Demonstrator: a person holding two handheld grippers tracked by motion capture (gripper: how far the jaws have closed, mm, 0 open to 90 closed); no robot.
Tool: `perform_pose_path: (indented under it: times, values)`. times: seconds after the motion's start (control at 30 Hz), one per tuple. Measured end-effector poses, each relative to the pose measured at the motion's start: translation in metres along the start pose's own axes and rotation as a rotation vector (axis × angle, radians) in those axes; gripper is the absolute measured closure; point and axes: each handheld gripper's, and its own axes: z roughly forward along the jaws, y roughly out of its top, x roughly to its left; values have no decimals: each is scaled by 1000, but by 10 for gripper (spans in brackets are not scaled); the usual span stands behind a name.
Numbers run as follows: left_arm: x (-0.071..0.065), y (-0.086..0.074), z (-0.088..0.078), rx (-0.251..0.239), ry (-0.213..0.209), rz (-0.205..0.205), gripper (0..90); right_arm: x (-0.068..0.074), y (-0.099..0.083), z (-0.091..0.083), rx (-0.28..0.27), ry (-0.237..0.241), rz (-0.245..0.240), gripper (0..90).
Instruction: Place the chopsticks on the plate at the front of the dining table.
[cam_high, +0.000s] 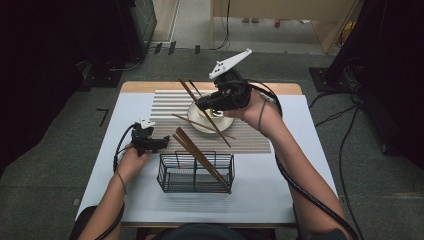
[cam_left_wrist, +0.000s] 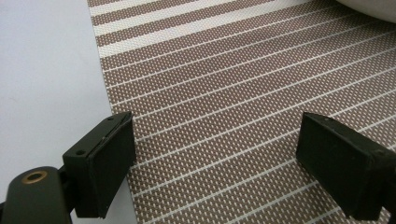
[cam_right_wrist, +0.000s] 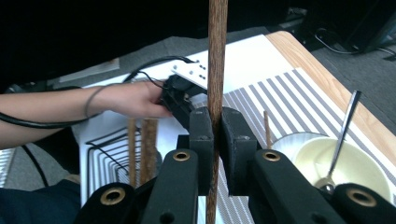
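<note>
My right gripper (cam_high: 202, 104) hangs over the white bowl (cam_high: 225, 121), shut on a brown chopstick (cam_high: 220, 132) that slants down toward the table. In the right gripper view the pads (cam_right_wrist: 201, 140) pinch this chopstick (cam_right_wrist: 217, 56) at mid-length. A spoon (cam_right_wrist: 343, 130) leans in the bowl (cam_right_wrist: 359, 168). A second chopstick (cam_high: 186, 119) lies across the bowl's rim. More chopsticks (cam_high: 197, 155) stand slanted in the black wire basket (cam_high: 195, 172). My left gripper (cam_high: 162, 144) rests low at the basket's left, open. In its own view the left gripper (cam_left_wrist: 215, 158) has wide jaws with nothing between them, above the striped placemat (cam_left_wrist: 224, 93).
The striped placemat (cam_high: 170, 102) covers the middle and back of the white table top (cam_high: 300, 165). The bowl's edge (cam_left_wrist: 373, 7) lies ahead of the left jaws. Black cables trail from both hands. A wooden table edge (cam_high: 150, 86) runs along the back.
</note>
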Motion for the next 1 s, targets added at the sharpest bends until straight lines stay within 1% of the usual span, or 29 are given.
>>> perform_pose_path:
  times: [0.07,0.17,0.3,0.37,0.63,0.77,1.0]
  values:
    - [0,0,0,1,2,1,120,-3,0,3,18,-15,0,847]
    - [0,0,0,0,2,0,120,-7,-1,7,30,-9,8,847]
    - [0,0,0,1,1,0,119,-11,-2,13,51,-17,17,847]
    - [0,0,0,1,1,1,119,-14,-2,17,69,-25,16,847]
    - [0,0,0,0,1,0,119,-18,-3,29,112,-43,5,847]
    - [0,0,0,0,2,-1,119,-21,-3,36,142,-52,-3,847]
    - [0,0,0,-1,0,-3,119,-28,-5,50,199,-69,-2,847]
